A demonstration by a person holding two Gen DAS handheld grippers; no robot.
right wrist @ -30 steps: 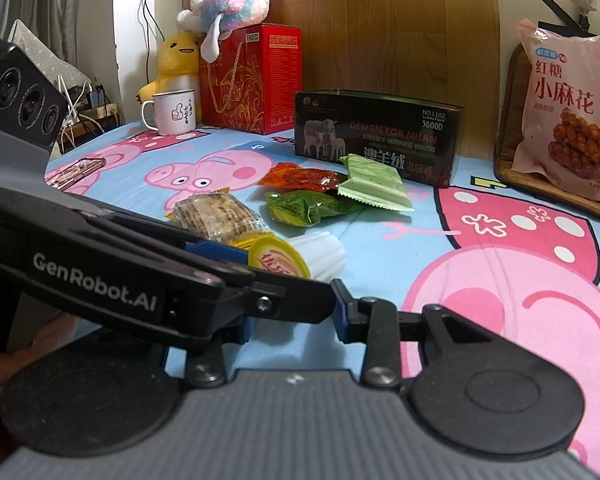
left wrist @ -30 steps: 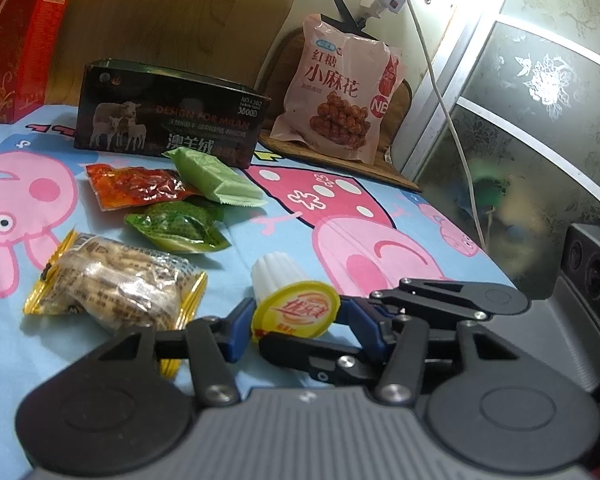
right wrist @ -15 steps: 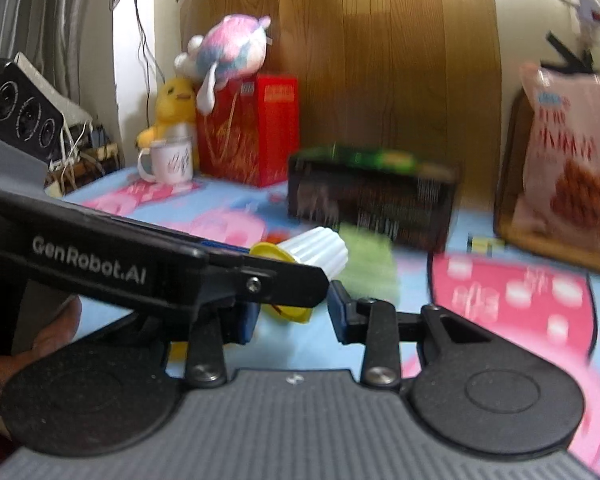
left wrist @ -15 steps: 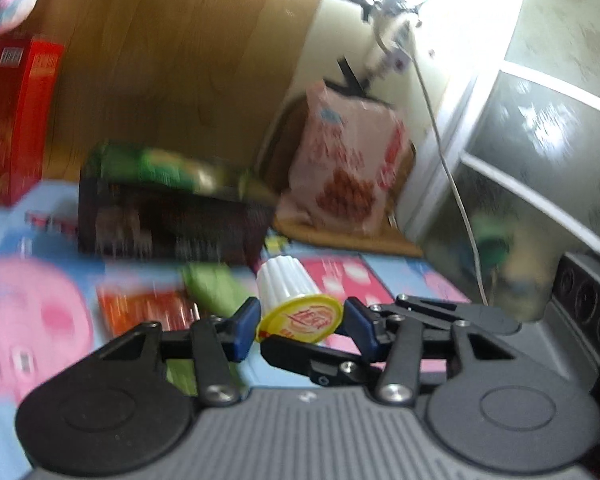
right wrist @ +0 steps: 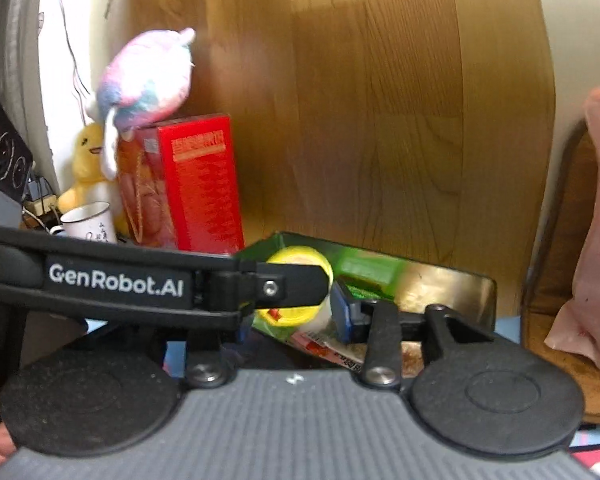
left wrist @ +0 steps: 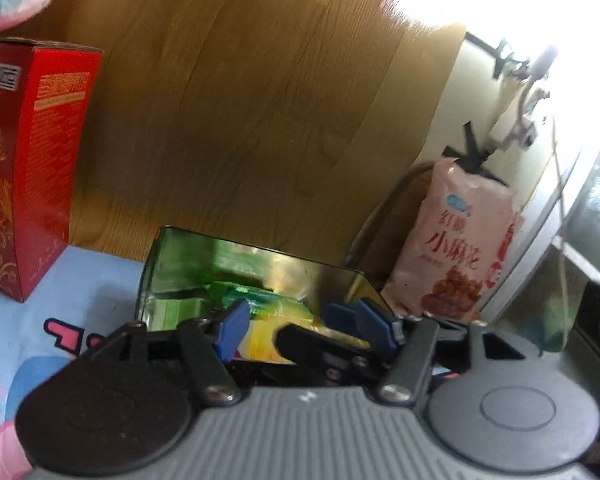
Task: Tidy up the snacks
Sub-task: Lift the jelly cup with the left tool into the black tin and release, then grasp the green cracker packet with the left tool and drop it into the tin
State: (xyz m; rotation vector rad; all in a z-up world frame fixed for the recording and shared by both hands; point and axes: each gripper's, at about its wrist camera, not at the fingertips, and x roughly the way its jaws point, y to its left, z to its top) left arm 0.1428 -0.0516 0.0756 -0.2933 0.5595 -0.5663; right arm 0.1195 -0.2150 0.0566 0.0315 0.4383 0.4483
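Your left tool point(left wrist: 302, 326) is the nearer one, and the coming move depends on it. Its jaws have just been opening, and the blue pads look clear of the jelly cup point(right wrist: 300, 259), though blur makes that hard to confirm. Treat the cup as released, not gripped.

The cup sits at twelve o'clock from that tool, just past the fingertips and over the open tin point(right wrist: 452, 288). Its yellow lid faces back toward you and its white body dips toward five o'clock in the right wrist view, so it is tilted, not upright.

The tin's long axis runs roughly from nine to three across both views. It stands on the blue surface point(left wrist: 80, 280) against the wooden panel, with green packets point(right wrist: 364, 268) already lying inside.

Your right tool point(right wrist: 292, 320) is just beside the left one, which crosses it from nine o'clock. Its jaws have also just been opening and are partly apart. The cup lies in line with them, but I judge that they grip nothing.

Draw the left tool straight back toward six so that its fingers miss the near wall of the tin.
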